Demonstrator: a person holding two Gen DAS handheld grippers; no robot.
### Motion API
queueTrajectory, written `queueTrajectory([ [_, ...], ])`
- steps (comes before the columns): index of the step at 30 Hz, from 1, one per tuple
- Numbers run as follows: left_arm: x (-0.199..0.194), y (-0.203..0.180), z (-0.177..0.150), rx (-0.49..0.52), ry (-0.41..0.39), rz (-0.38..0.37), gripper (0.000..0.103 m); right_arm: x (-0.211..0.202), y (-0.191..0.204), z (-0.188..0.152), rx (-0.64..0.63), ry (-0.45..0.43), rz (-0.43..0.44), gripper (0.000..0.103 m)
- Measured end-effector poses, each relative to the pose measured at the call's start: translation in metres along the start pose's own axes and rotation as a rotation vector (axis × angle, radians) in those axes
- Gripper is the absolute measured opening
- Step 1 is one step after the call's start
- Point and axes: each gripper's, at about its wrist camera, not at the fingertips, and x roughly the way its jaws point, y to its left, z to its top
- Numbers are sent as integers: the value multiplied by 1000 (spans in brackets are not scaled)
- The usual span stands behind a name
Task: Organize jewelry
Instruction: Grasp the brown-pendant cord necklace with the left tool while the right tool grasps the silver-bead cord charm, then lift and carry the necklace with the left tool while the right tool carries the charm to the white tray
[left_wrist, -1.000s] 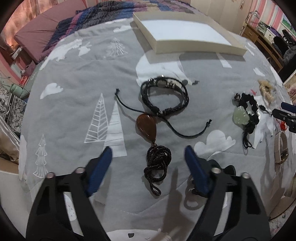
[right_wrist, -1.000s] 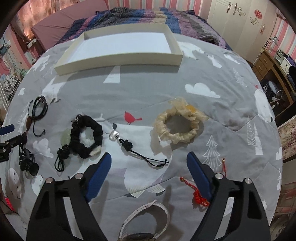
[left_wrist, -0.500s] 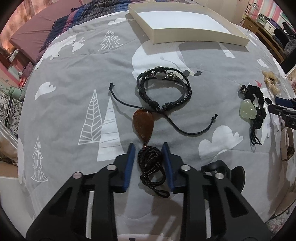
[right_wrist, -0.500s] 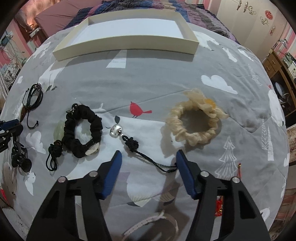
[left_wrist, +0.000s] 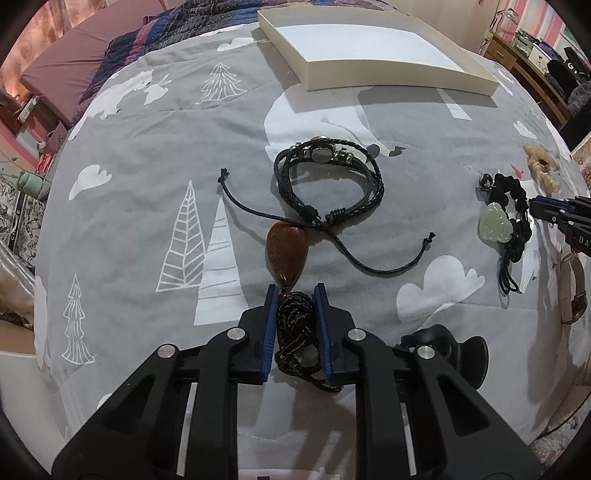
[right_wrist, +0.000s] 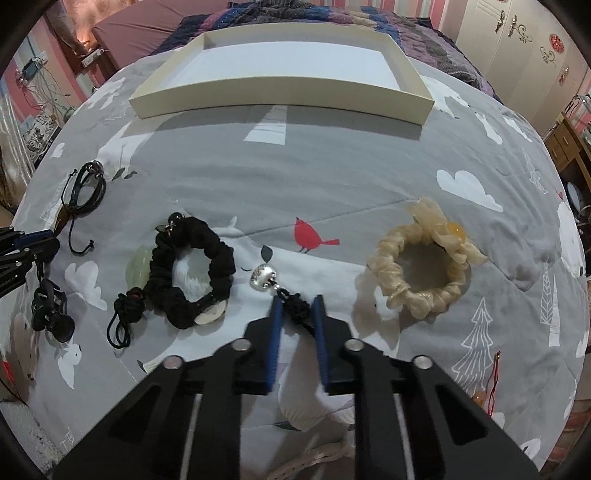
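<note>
My left gripper (left_wrist: 295, 291) points down at the grey quilt, its jaws closing. Its blue pads press on the coiled dark cord (left_wrist: 295, 321) of a brown teardrop pendant (left_wrist: 287, 254). Just beyond lies a black braided bracelet (left_wrist: 328, 184). My right gripper (right_wrist: 297, 301) is also closing. The black knotted cord (right_wrist: 295, 310) of a silver bead charm (right_wrist: 263, 277) sits between its pads, which touch it. A shallow white box (right_wrist: 280, 98) lies empty at the far side, also seen in the left wrist view as the box (left_wrist: 388, 79).
A black scrunchie (right_wrist: 192, 258) and a pale jade pendant (left_wrist: 495, 225) lie left of the charm, and a cream scrunchie (right_wrist: 417, 266) lies to its right. A black hair claw (right_wrist: 50, 314), a beige-strapped watch (left_wrist: 574, 291) and a red tassel (right_wrist: 493, 376) are nearby.
Both grippers went from wide open to nearly shut. The left closed around the pendant's coiled cord. The right came down and forward and closed around the charm's knotted cord.
</note>
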Motion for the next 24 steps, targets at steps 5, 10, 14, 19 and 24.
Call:
queueTrajectory([
  [5,-6,4,-3,-18,-13,1,15,-6,-3,-4,7,-17,10,12],
  [10,-27,3,0,-9,-80,6,15,-16,-12,1,23,-48,11,12],
  [14,-41,4,11,-8,-115,4,15,-24,-19,8,39,-66,14,12],
  [19,-64,-1,35,22,-185,-20,15,-39,-23,23,47,-104,14,12],
  [24,-75,-3,77,15,-218,-76,15,-59,-26,58,60,-164,6,12],
])
